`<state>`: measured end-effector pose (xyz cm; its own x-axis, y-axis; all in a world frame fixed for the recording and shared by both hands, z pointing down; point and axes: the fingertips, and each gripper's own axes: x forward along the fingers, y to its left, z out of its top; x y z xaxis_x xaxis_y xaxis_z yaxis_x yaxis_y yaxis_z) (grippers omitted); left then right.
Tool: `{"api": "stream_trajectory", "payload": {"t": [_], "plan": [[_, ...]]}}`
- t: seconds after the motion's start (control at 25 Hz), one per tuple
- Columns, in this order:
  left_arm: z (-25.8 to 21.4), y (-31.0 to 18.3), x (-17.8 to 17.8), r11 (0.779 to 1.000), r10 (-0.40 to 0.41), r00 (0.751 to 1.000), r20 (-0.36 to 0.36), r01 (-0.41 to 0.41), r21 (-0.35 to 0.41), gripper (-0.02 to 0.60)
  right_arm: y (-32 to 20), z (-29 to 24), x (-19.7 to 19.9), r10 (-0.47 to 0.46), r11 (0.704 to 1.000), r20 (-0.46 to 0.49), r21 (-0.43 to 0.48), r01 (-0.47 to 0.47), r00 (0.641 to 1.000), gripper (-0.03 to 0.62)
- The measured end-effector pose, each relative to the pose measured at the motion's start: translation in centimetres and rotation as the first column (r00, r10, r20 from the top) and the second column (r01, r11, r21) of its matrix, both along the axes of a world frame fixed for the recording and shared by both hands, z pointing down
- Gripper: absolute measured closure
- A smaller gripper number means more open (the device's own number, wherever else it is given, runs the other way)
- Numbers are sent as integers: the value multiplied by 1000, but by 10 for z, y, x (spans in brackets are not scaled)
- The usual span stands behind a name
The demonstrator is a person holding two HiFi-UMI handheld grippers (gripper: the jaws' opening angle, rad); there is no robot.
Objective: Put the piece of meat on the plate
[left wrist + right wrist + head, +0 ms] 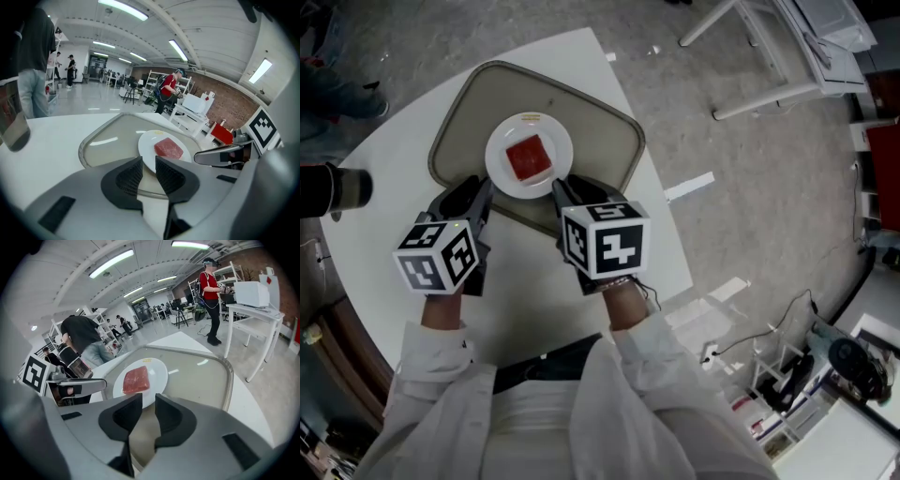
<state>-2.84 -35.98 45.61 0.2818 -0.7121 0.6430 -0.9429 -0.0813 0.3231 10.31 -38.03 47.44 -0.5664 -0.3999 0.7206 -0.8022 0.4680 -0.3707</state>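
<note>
A red square piece of meat (528,157) lies in the middle of a round white plate (500,176), which stands on a beige tray (581,108) on a white table. My left gripper (481,190) sits at the plate's near-left rim and my right gripper (563,192) at its near-right rim. In the left gripper view the meat (168,149) lies on the plate (147,140) just beyond the left gripper (149,163), whose jaws are nearly together and hold nothing. The right gripper (149,400) looks the same, with the meat (136,379) ahead of it.
A dark cylindrical object (337,187) stands at the table's left edge. A white metal frame (787,56) stands on the floor at the upper right, and cables and gear (806,375) lie at the lower right. People stand far off in the hall.
</note>
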Motion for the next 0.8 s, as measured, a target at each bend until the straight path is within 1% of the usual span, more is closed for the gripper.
{"api": "stream_trajectory", "payload": {"t": [0.16, 0.28, 0.4, 0.48, 0.64, 0.8], "plan": [[-14, 16, -3, 999, 26, 1000, 0, -26, 27, 499, 18, -14, -3, 1, 999, 12, 35, -1, 1000, 505], [-29, 31, -5, 995, 64, 998, -21, -62, 76, 500, 32, -35, -10, 11, 997, 80, 81, -18, 997, 505], [-44, 50, -9, 988, 99, 994, -36, -94, 124, 507, 49, -58, -20, 0, 989, 114, 148, -17, 994, 510], [-54, 62, -12, 982, 115, 992, -43, -107, 153, 530, 62, -72, -25, -6, 981, 127, 193, -19, 992, 530], [-75, 94, -20, 971, 145, 989, -40, -135, 199, 549, 102, -100, -41, -26, 968, 211, 249, -28, 977, 553], [-97, 130, -27, 953, 189, 982, -30, -176, 246, 558, 145, -122, -53, -37, 950, 226, 309, -36, 973, 565]]}}
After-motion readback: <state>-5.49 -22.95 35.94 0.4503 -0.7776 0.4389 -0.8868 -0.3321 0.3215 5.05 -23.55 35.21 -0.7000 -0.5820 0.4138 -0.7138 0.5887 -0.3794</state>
